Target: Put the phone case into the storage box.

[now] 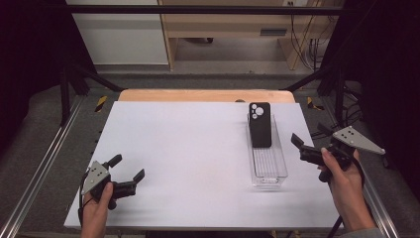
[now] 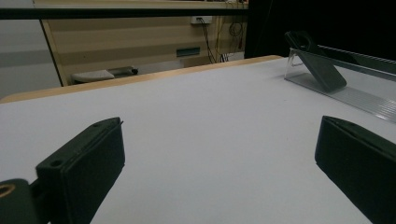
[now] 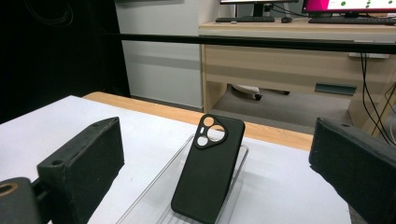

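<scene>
A black phone case [image 1: 260,124] with round camera cut-outs leans tilted against the far end of a clear plastic tray [image 1: 270,171] on the right half of the white table. In the right gripper view the black phone case [image 3: 208,170] stands between the two jaws, some way ahead, inside the clear tray [image 3: 154,196]. My right gripper [image 1: 309,141] is open at the table's right edge, just right of the tray. My left gripper [image 1: 129,167] is open over the near left of the table, holding nothing. From the left gripper view the phone case [image 2: 317,65] and tray [image 2: 359,95] lie far off to the right.
The white table top [image 1: 188,148] has a wooden strip along its far edge. Metal rails run down both sides. Beyond the table are a wooden desk [image 3: 299,65], cables and monitors. Dark curtains hang left and right.
</scene>
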